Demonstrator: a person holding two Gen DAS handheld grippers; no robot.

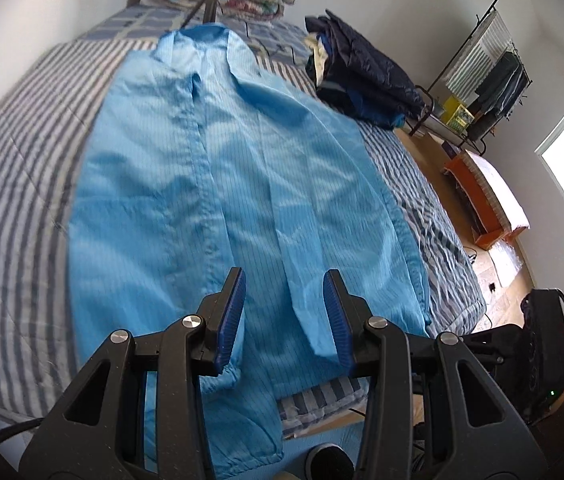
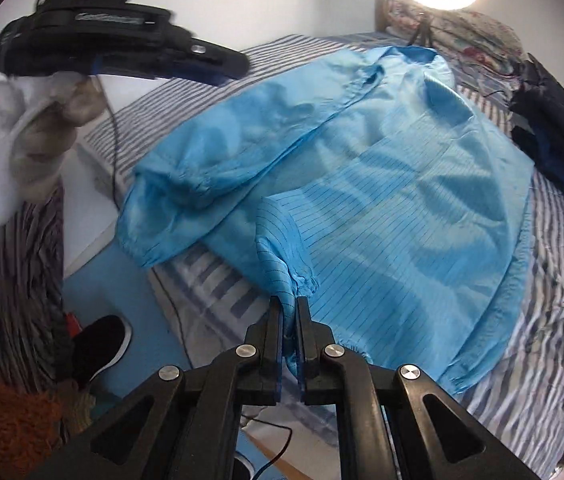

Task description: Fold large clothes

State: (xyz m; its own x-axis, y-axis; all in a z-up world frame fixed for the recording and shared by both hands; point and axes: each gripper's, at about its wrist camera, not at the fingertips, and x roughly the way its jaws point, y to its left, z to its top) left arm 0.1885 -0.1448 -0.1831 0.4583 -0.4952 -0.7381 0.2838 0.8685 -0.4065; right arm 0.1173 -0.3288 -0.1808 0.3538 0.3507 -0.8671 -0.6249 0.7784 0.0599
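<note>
The right gripper (image 2: 290, 312) pinches a sleeve cuff (image 2: 302, 280) of the blue coat (image 2: 402, 200) on the striped bed (image 2: 554, 320); its pads hide the cuff's end. The left gripper (image 1: 285, 312) stands half-open above the coat, gripping nothing.

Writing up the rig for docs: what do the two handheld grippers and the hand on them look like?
Both the left gripper and right gripper have black plastic scissor-style linkages with round silver pivot bolts, ending in ribbed blue pads. In the right wrist view, a white glove with greyed fingertips covers the hand, and a thin black cable hangs below it.
</note>
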